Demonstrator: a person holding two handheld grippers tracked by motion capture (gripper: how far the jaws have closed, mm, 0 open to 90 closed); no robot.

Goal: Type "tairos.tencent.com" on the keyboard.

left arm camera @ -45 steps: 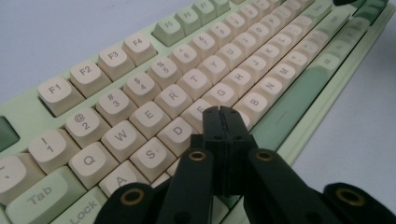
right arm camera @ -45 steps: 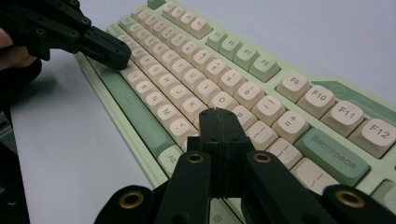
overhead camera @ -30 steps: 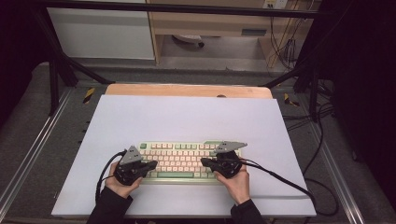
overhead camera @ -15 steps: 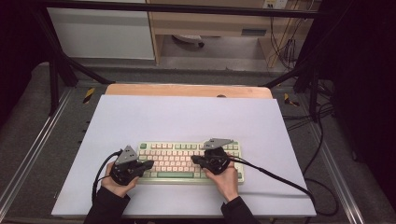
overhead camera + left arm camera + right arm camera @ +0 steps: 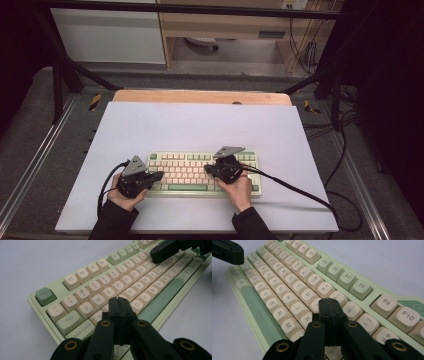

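The keyboard (image 5: 202,172) lies lengthwise across the counter (image 5: 200,125), keys up, both grippers' fingers (image 5: 119,305) closed and empty over it.

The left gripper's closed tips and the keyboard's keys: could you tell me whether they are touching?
Cannot tell. In the left gripper view the left gripper has its jaws shut, and its tips cover the keyboard near the D key, hiding any contact or gap.

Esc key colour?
Darker green; the Esc key shows best in the left gripper view, at the keyboard corner.
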